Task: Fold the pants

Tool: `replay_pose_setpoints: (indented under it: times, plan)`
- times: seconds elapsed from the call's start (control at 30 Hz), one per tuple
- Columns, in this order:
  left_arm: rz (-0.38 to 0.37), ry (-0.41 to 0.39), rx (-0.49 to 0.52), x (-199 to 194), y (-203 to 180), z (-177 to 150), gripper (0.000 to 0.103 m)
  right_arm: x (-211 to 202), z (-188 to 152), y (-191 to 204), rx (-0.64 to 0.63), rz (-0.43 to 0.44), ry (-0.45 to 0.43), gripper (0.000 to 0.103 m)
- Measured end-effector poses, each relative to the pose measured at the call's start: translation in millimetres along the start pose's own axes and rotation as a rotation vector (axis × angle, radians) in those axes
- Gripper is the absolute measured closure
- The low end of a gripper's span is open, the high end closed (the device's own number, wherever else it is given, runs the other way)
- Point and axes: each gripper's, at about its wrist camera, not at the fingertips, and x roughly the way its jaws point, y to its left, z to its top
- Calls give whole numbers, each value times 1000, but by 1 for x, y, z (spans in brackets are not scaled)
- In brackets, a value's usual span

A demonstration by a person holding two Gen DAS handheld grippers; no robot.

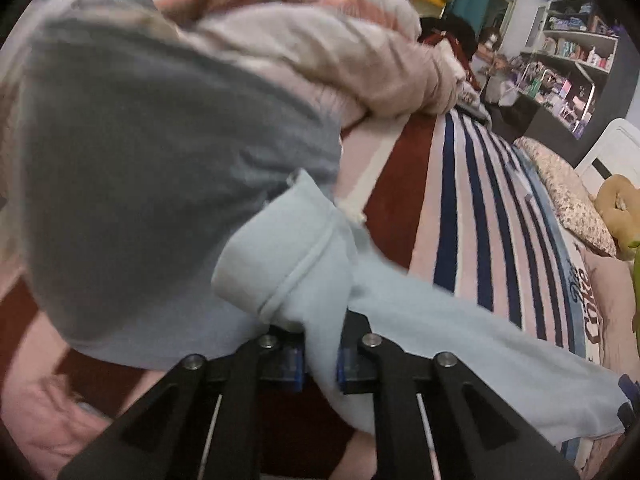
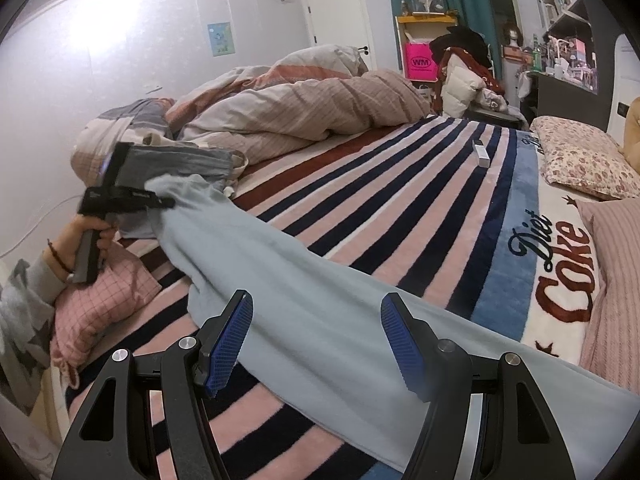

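Observation:
Light blue pants [image 2: 320, 300] lie stretched across the striped bed blanket [image 2: 400, 200]. My left gripper [image 1: 320, 364] is shut on one end of the pants [image 1: 304, 264], with the hem bunched up above the blue pads; it also shows in the right wrist view [image 2: 160, 202], lifted at the bed's left side. My right gripper [image 2: 316, 344] is open, its blue pads on either side of the pants' other end, just above the cloth and holding nothing.
A rumpled pink and beige duvet [image 2: 300, 108] is piled at the far side, with grey clothing [image 1: 160, 160] next to my left gripper. A pink checked garment [image 2: 100, 304] lies at the left edge. Floral pillows [image 2: 580, 160] and a small white box [image 2: 482, 154] sit to the right.

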Motion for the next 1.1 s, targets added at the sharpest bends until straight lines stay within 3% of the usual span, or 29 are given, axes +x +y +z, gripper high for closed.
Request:
replay_pose_setpoints:
  times: [0.23, 0.37, 0.5, 0.63, 0.83, 0.9, 0.97, 1.1]
  plan:
    - [229, -128, -10, -66, 54, 37, 95, -9, 1, 9, -18, 45, -15, 40]
    - [230, -112, 55, -78, 42, 41, 95, -16, 4, 12, -19, 67, -31, 40]
    - [91, -126, 112, -96, -8, 32, 95, -24, 7, 9, -10, 59, -53, 40]
    - [-67, -136, 256, -112, -89, 8, 95, -37, 11, 6, -3, 60, -87, 40]
    - [-332, -99, 418, -104, -205, -59, 95, -57, 17, 1, 13, 59, -136, 39]
    - [-417, -42, 424, -86, -236, -89, 95, -59, 18, 1, 7, 56, -139, 38]
    - [-465, 34, 434, -70, -257, -116, 95, -58, 18, -1, 7, 54, -136, 37]
    - [-459, 138, 499, -49, -266, -160, 90, -48, 14, -7, 37, 69, -96, 37]
